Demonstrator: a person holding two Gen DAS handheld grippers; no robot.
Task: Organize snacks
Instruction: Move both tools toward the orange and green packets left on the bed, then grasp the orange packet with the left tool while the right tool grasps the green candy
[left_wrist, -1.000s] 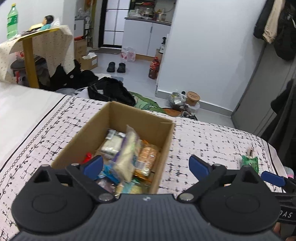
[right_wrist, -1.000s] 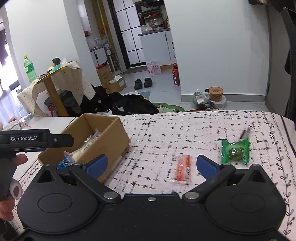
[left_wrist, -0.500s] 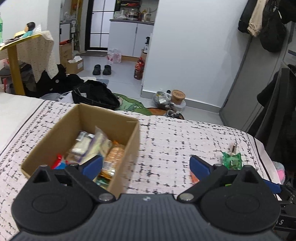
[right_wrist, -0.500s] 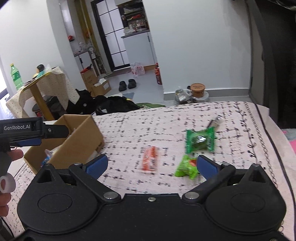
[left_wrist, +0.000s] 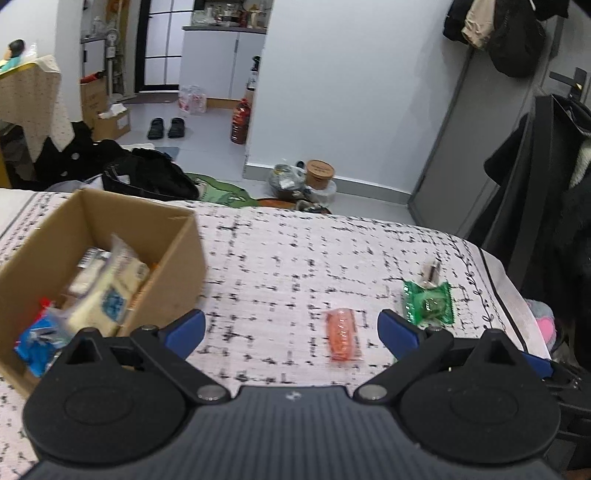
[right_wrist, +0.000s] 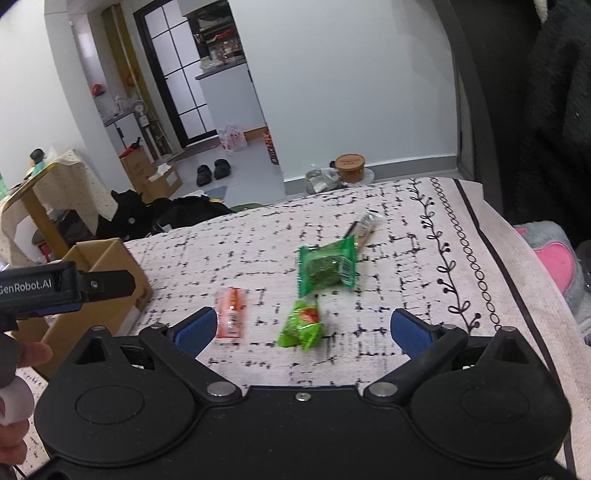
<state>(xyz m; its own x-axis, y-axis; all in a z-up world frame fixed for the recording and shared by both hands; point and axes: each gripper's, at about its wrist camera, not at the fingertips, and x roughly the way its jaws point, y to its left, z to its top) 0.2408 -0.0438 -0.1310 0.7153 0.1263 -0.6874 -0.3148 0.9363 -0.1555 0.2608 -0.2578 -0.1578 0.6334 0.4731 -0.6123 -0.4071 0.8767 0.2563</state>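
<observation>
Right gripper (right_wrist: 303, 328) jaws spread wide, nothing between the pads; they have just been closing a little, with no snack between them. Left gripper (left_wrist: 291, 330) likewise released, empty

Loose snacks on the patterned bedspread (right_wrist: 424, 258), all ahead of the right gripper:
- light-green packet (right_wrist: 301, 325) just beyond the tips, close to the centre line between the fingers, long axis running away from the tool, tilted slightly
- orange packet (right_wrist: 231, 314) just beside the left finger's pad, long axis also fore-and-aft
- dark-green wrapped cake (right_wrist: 327, 269) further ahead, slightly right of centre
- thin stick wrapper (right_wrist: 364, 227) beyond that

Cardboard box (left_wrist: 110, 258), already holding packets, sits forward-left of the left gripper

Judgement: right hand is nearer the light-green packet; jaws would close across its short width with little wrist turn
</observation>
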